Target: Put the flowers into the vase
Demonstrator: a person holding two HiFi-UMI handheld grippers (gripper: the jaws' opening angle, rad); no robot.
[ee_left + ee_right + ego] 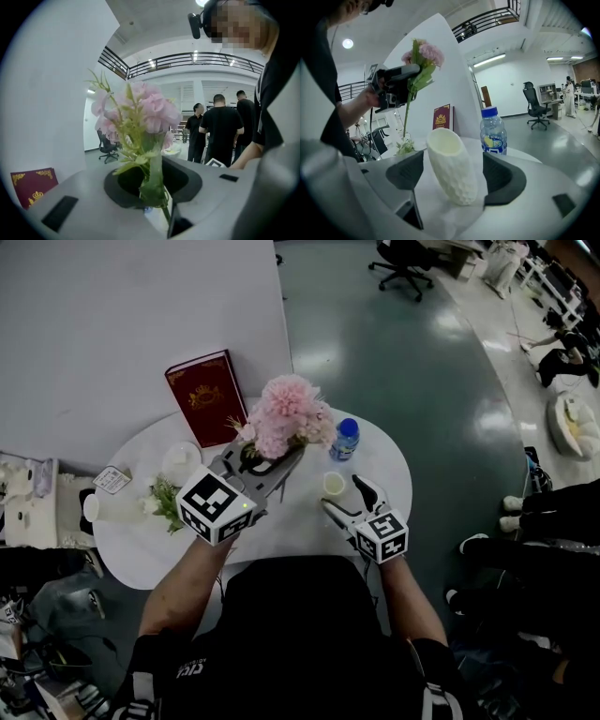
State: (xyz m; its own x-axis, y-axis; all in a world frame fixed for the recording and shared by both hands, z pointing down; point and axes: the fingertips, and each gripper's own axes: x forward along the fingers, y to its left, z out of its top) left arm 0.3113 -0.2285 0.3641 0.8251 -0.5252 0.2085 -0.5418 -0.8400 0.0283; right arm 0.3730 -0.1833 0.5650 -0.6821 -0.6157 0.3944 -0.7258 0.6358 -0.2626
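The left gripper (272, 463) is clenching its jaws on the green stem of the pink flowers (284, 415), holding them up above the far middle of the round white bench (291, 531). The right gripper (347, 500) is resting at the near right with its jaws released, standing wide on either side of the white vase (334, 485) without touching it. A water bottle (345, 439) is standing just beyond the vase, a red book (207, 397) is leaning at the far left, and a small white sprig (164, 498) is lying at the left.
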